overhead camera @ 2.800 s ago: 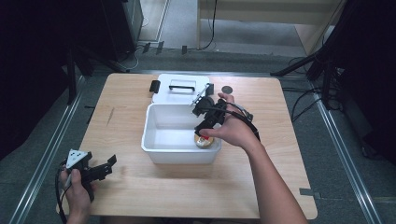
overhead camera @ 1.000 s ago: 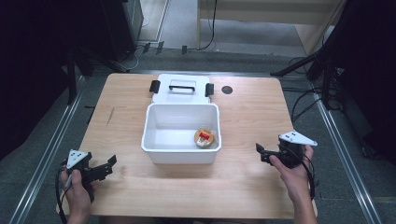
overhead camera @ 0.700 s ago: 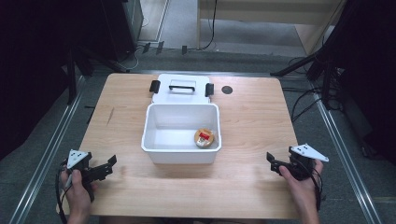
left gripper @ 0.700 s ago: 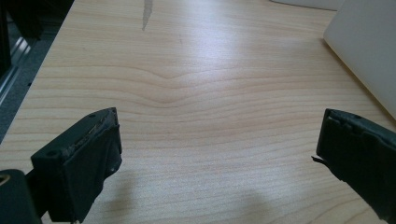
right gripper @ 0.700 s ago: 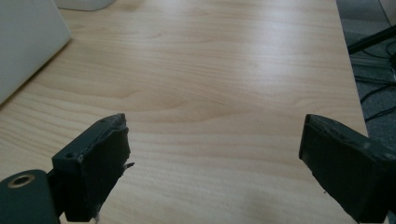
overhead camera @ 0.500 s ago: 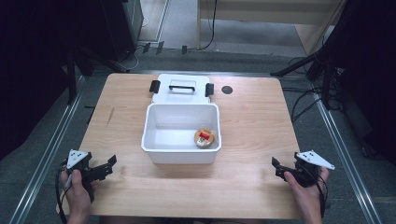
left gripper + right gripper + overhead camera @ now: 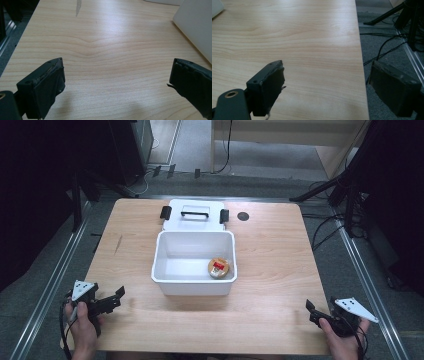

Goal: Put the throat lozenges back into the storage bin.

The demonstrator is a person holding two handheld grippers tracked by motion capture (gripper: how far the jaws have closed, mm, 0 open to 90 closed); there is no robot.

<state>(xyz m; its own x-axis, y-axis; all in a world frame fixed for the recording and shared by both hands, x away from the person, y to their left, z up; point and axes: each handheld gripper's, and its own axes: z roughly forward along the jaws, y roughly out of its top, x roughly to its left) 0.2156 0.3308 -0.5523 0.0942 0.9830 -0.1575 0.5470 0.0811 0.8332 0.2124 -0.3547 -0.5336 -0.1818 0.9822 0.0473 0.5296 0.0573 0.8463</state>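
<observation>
My left gripper [image 7: 116, 296] and right gripper [image 7: 311, 310] are both released, holding nothing; the right's jaws just closed a little. The snack [image 7: 219, 267] sits in the white box [image 7: 192, 287].

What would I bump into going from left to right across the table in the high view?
left gripper → white bin → round snack lying in the bin's right part → right gripper, jaws empty and just been closing.

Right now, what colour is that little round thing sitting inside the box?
The round thing is tan with a red-and-white label on top; the high view shows it best.
</observation>
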